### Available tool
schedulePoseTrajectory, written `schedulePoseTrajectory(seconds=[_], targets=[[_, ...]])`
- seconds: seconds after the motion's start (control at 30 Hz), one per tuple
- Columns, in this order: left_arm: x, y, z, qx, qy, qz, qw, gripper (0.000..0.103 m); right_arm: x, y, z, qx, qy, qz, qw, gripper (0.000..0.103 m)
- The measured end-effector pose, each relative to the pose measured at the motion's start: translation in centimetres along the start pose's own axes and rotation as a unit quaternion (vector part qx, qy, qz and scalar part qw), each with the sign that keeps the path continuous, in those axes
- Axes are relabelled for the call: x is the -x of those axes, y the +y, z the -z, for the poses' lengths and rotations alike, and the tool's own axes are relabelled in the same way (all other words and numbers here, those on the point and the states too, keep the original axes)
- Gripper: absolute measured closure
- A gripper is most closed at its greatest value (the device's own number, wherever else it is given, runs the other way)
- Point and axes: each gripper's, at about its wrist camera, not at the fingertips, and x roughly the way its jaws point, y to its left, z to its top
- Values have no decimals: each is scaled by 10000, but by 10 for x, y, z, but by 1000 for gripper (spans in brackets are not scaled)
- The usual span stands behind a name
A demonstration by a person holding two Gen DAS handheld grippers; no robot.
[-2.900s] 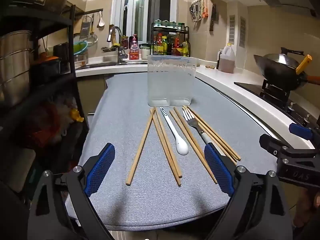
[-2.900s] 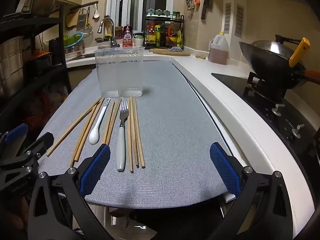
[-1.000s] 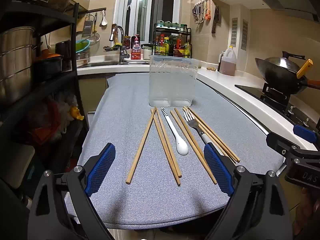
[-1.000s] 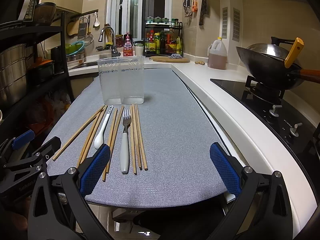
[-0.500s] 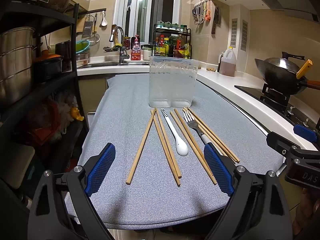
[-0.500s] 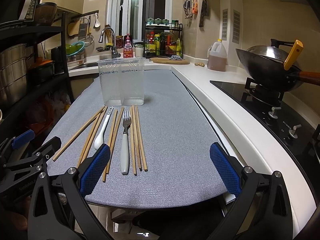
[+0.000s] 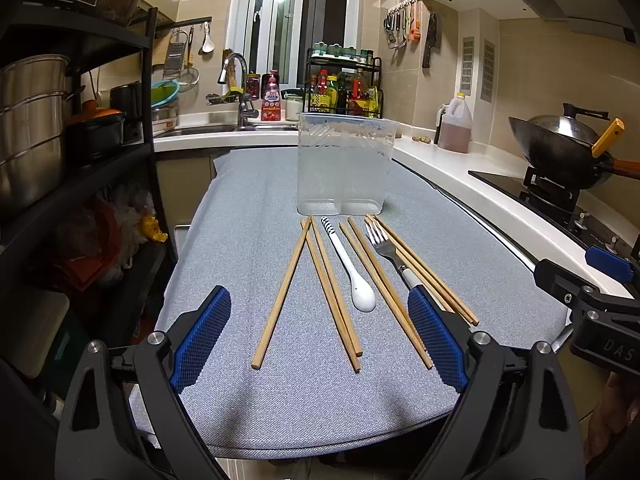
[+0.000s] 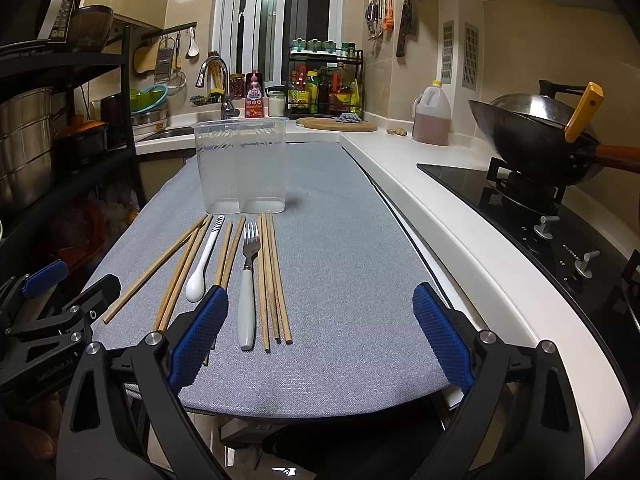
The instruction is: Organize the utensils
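On the grey mat (image 7: 248, 208) lie several wooden chopsticks (image 7: 284, 292), a white spoon (image 7: 352, 276) and a white-handled fork (image 7: 386, 246), all in front of a clear, empty two-compartment container (image 7: 344, 168). My left gripper (image 7: 318, 300) hovers open over the near ends of the chopsticks and holds nothing. In the right wrist view the container (image 8: 242, 168), spoon (image 8: 204, 260), fork (image 8: 248, 280) and chopsticks (image 8: 272, 280) sit left of centre. My right gripper (image 8: 320, 294) stands wide over the mat (image 8: 340, 260). Its jaws are closing with nothing between them.
A white counter (image 8: 440, 200) runs along the right, with a black hob (image 8: 540, 216) and a wok (image 8: 540, 136) on it. A dark shelf rack (image 7: 80, 140) with pots stands at the left. The sink, bottles and an oil jug (image 8: 432, 116) are at the back.
The right gripper's blue pads have drawn slightly inward. Both views shifted a little since the oldest frames. The utensils and container lie as before.
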Motion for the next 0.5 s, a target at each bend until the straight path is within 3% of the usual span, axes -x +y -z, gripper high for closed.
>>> schedulePoseTrajectory(seconds=[0.3,0.4,0.5], targets=[[0,-1,0,-11,17,3,10000,16,-3,-1,2,-53,45,-75,9999,13],[-1,-2,2,-35,66,-12,10000,16,-16,-7,3,-190,190,-277,9993,20],[-8,1,3,-20,177,-74,9998,18,-37,-12,3,-266,367,-494,9978,36]])
